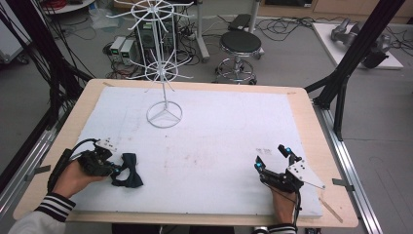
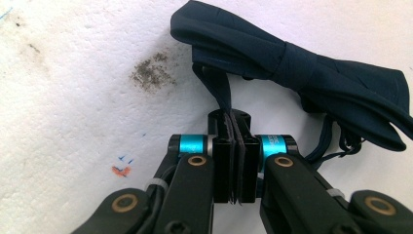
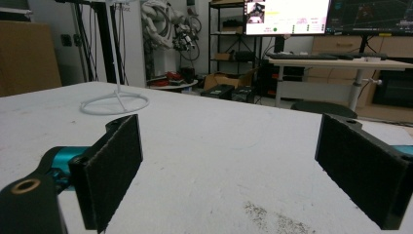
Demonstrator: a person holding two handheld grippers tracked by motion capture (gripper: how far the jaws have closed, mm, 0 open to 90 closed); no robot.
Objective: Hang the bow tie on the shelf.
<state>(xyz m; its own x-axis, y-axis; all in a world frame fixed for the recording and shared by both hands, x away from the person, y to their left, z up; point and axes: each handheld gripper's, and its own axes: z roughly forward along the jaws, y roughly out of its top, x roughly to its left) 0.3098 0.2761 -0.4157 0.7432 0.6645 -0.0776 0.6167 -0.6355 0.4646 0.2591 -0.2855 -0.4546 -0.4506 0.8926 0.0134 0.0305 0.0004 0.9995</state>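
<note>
Counts: two grippers, one bow tie, one wire rack, one white foam board on one wooden table, one stool on the floor beyond.
Left gripper (image 1: 116, 168): at the near left of the board, held in the person's left hand (image 1: 73, 178); in the left gripper view (image 2: 234, 126) its jaws are pressed together with a thin dark strap of the bow tie pinched between the pads.
Bow tie (image 1: 127, 171): navy blue, lying flat on the foam board just beside the left gripper's tips, on their right in the high view; in the left gripper view (image 2: 297, 68) its body spreads above and to the right of the jaws, while the strap loops down to the pinch.
Right gripper (image 1: 273, 157): at the near right of the board, held in the person's right hand (image 1: 283, 202); jaws spread wide, the two pads well apart in the right gripper view (image 3: 229, 161), with nothing between them but bare board.
Wire rack (image 1: 163, 63): white, upright, its ring base (image 3: 115, 103) standing on the far left-centre of the board, well apart from both grippers.
Foam board (image 1: 219, 141): white, scuffed, with a grey smudge near the bow tie.
Table (image 1: 311, 126): light wood, its edge showing around the board.
Stool (image 1: 240, 46): black round seat, beyond the table's far edge.
</note>
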